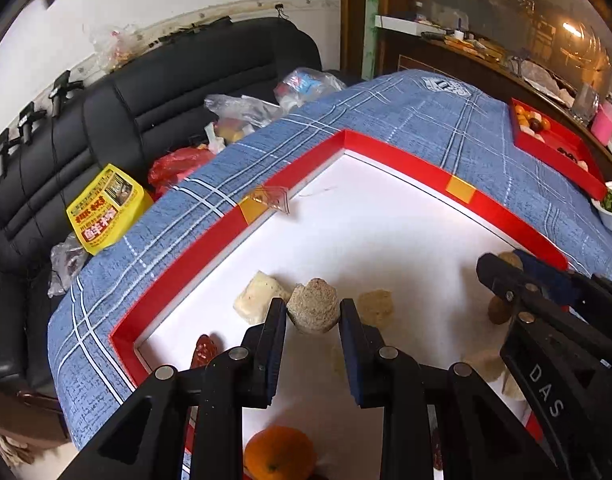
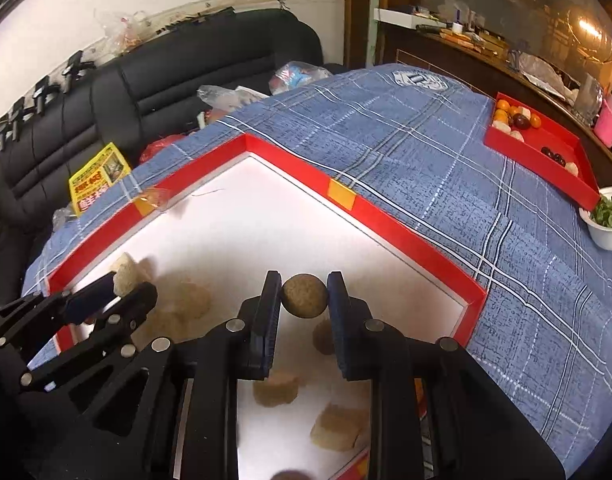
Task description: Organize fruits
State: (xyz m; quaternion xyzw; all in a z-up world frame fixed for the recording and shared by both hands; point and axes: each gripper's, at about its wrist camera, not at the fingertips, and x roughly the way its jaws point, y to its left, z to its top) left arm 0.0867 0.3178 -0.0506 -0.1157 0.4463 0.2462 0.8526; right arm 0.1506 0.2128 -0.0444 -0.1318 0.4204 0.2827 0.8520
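A: What does the left claw (image 1: pixel 313 312) hold?

B: It is closed on a grey-brown speckled chunk (image 1: pixel 313 307) with flat faces. The chunk sits between the two fingertips, lifted above the white floor of the big red tray (image 1: pixel 226 236).

A: And the right claw (image 2: pixel 304 294)?

B: It grips a round brown ball (image 2: pixel 304 295), also held above the white floor of this tray. In the left wrist view, the right claw enters from the right side.

A: Where are the other pieces?

B: On the tray floor lie a pale cream block (image 1: pixel 258 296) and a beige piece (image 1: pixel 375 307), one at each side of the left claw. A dark red fruit (image 1: pixel 204 351) lies beside the left finger, and an orange (image 1: pixel 280 454) is at the bottom edge, under the claw.

A: Is there something farther away?

B: Yes. The tray stands on a desk with a blue checked cloth (image 2: pixel 445 160). At the far right corner is a smaller red tray (image 2: pixel 545 156) with oranges and dark fruits inside, and next to it a white cup (image 2: pixel 607 232) with green leaves.
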